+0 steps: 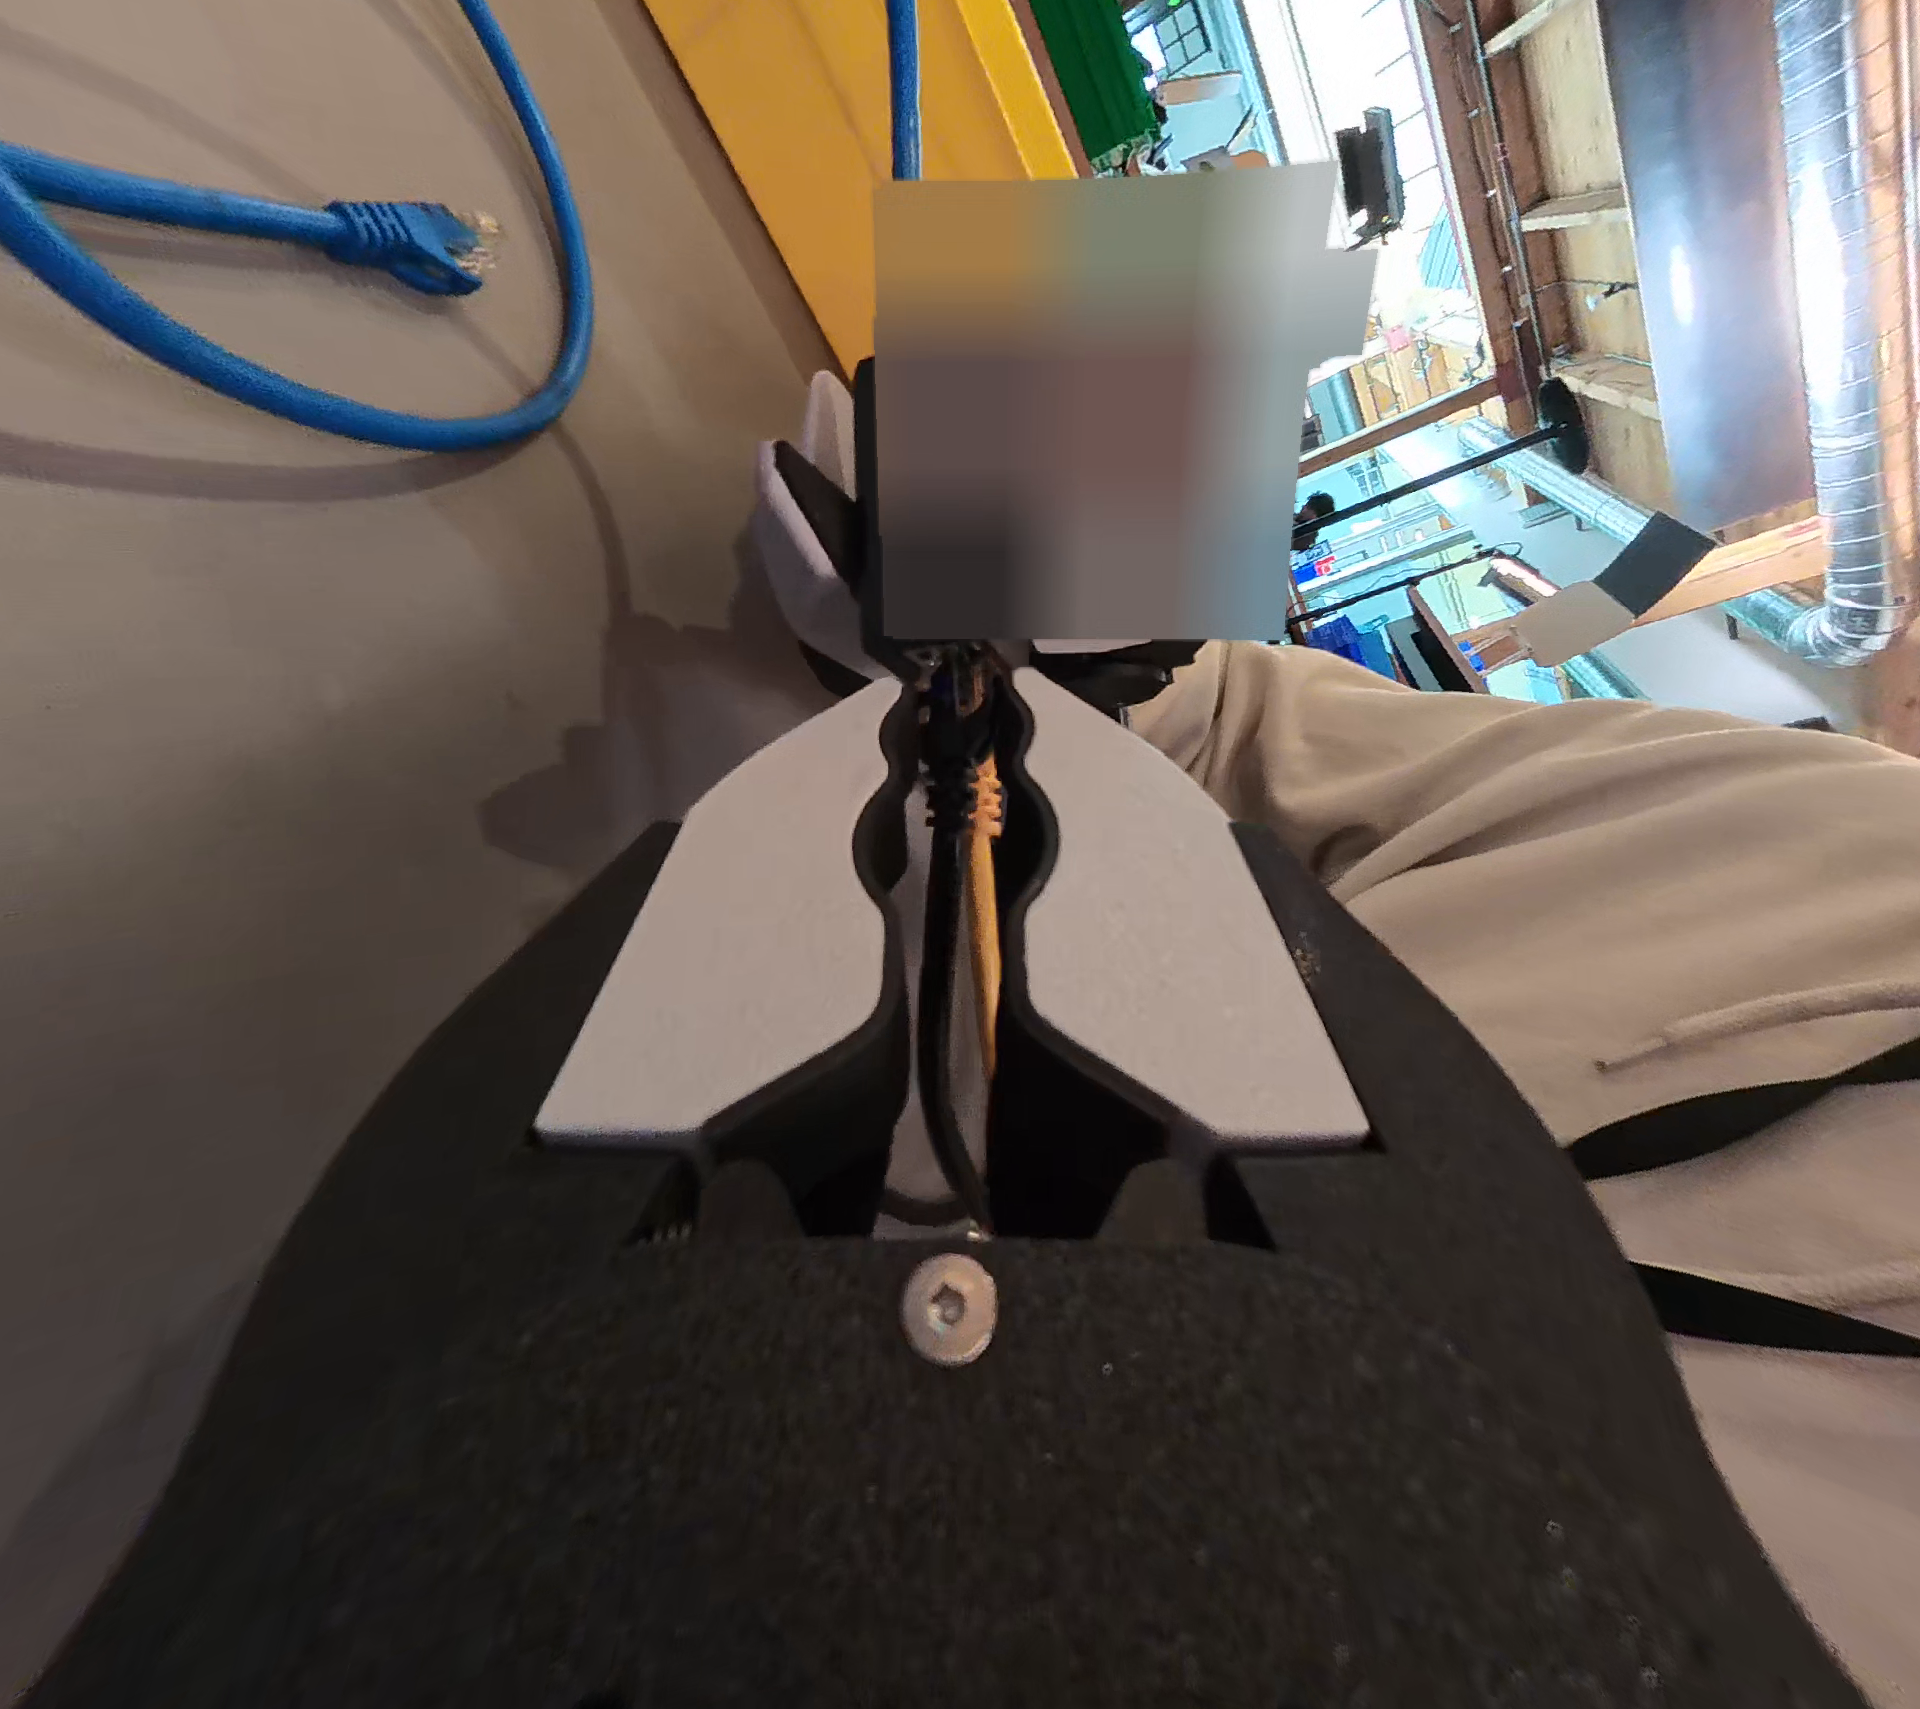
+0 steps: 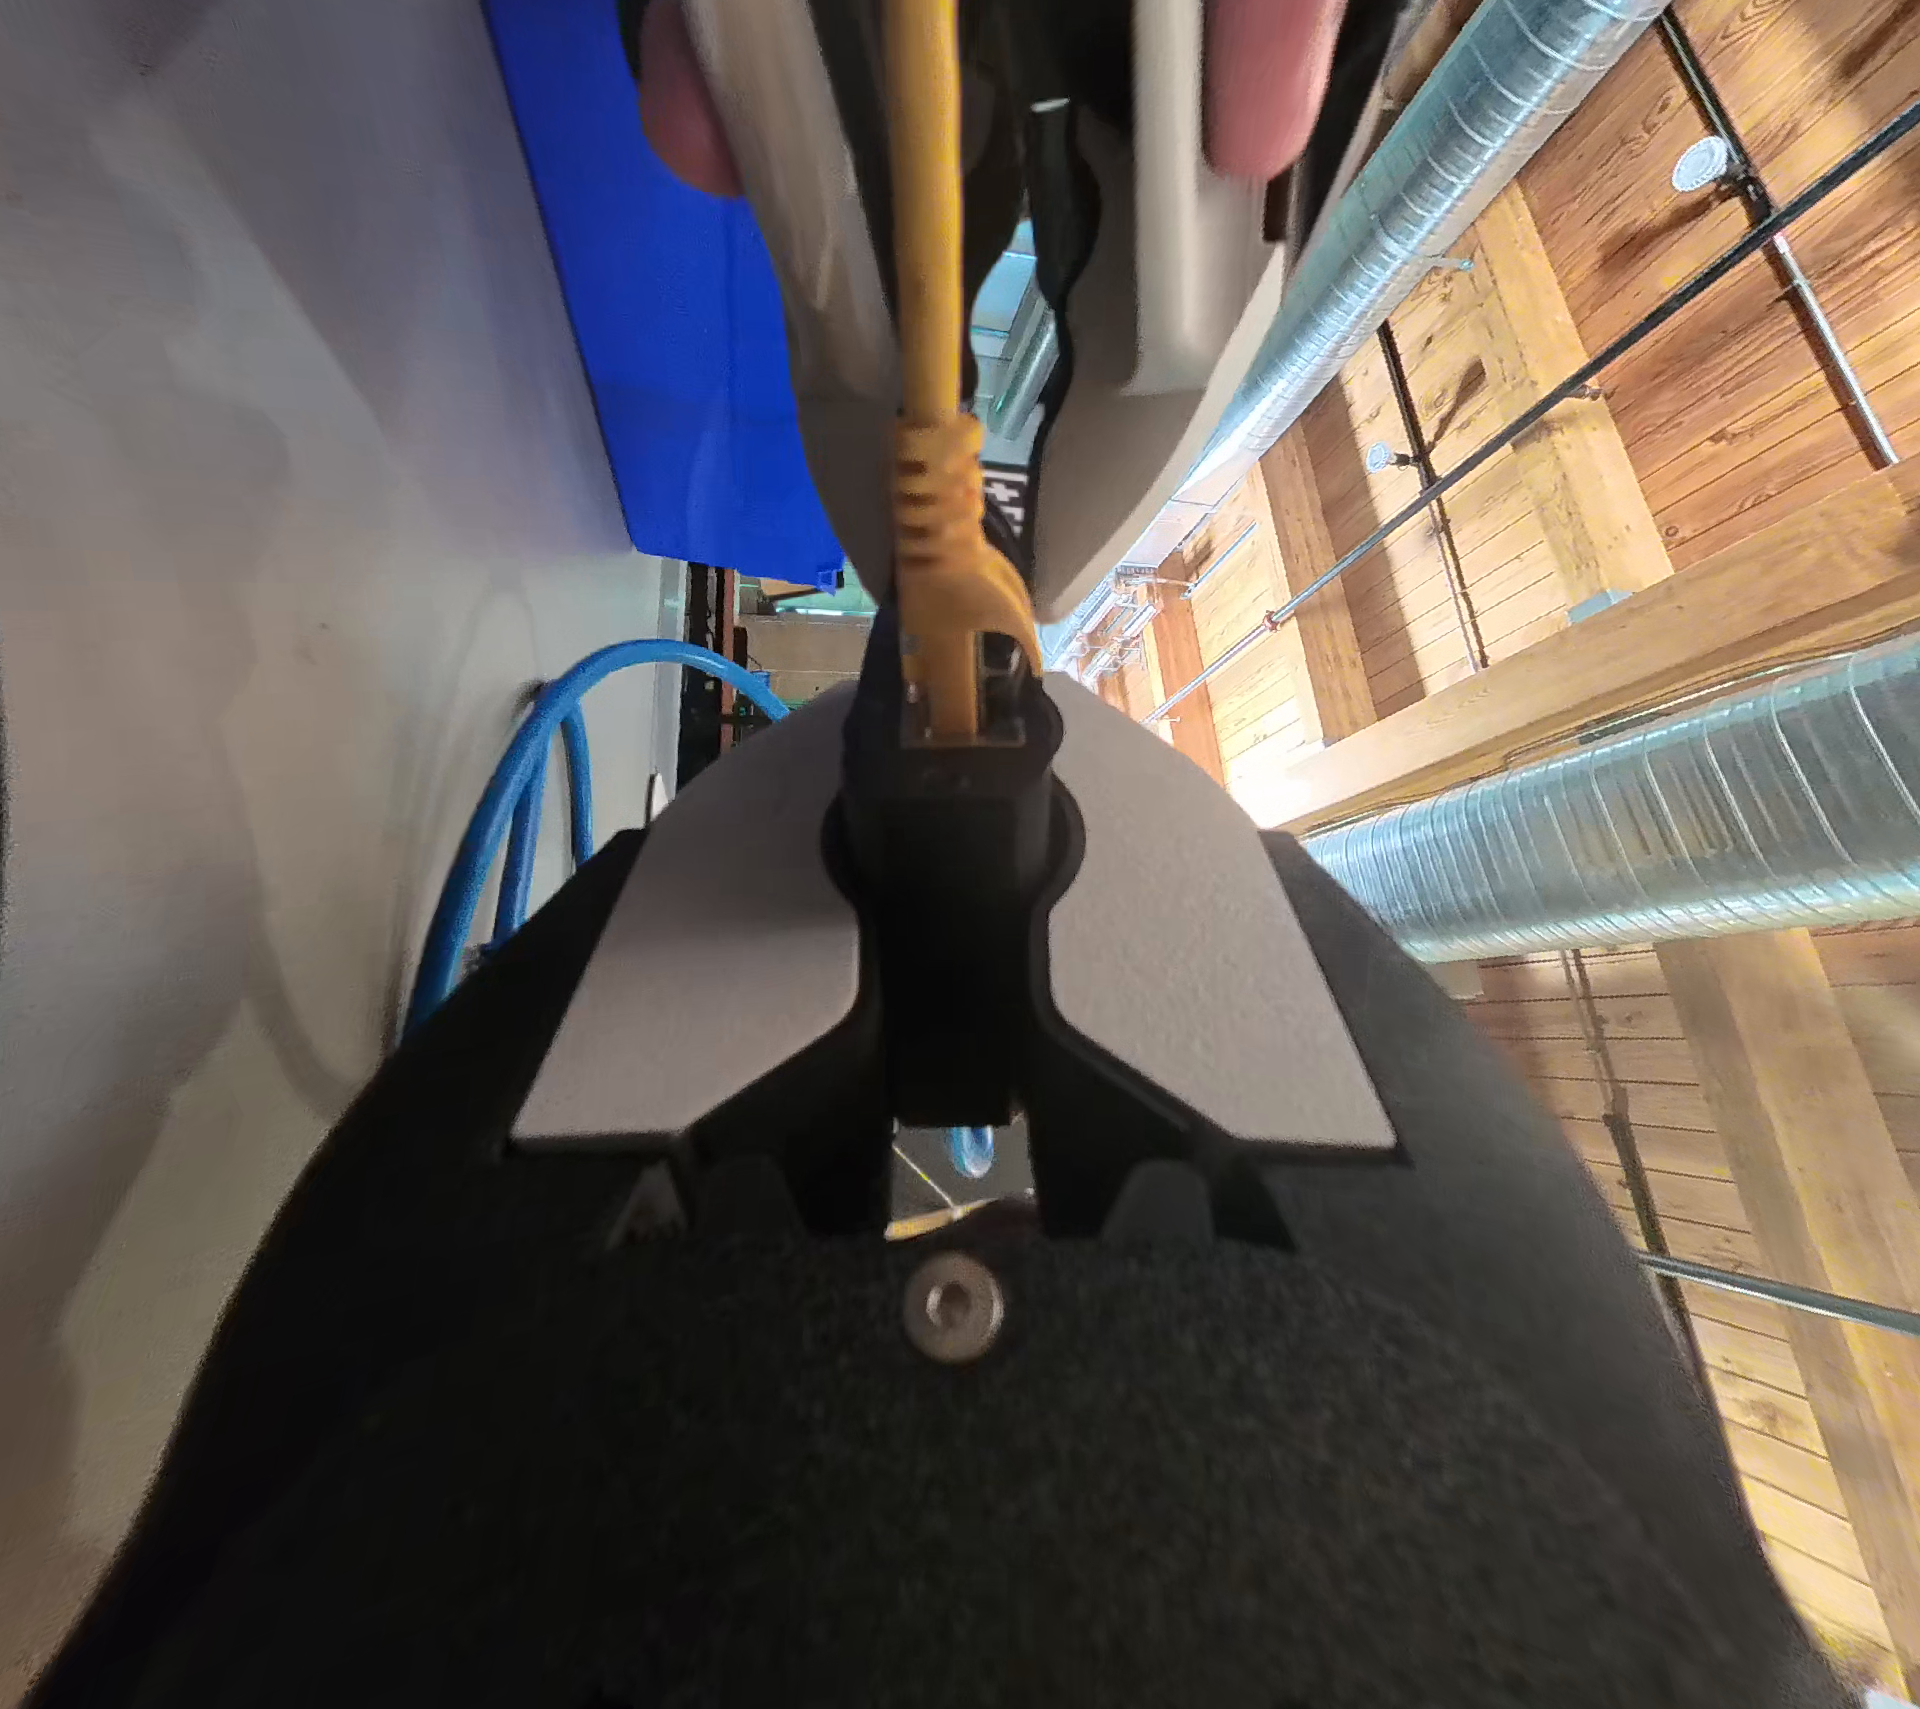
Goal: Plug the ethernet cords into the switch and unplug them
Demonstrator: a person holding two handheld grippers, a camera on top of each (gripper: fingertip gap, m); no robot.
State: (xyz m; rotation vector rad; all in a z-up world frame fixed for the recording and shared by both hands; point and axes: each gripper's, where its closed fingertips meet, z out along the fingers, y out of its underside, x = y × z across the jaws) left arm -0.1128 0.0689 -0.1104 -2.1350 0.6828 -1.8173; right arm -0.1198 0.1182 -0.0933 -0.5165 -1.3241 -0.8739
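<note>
Over the pale worktop, my left hand-held gripper pinched the yellow cord; my right hand-held gripper clamped the black switch, cord plugged in.

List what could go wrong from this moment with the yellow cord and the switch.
1. The right gripper clamps the small black switch only by its narrow body; a push or pull on the yellow ethernet cord could twist it loose.
2. The left gripper pinches the yellow cord together with a black cable, so tugging may drag both.
3. The loose blue ethernet cord could snag.
</note>
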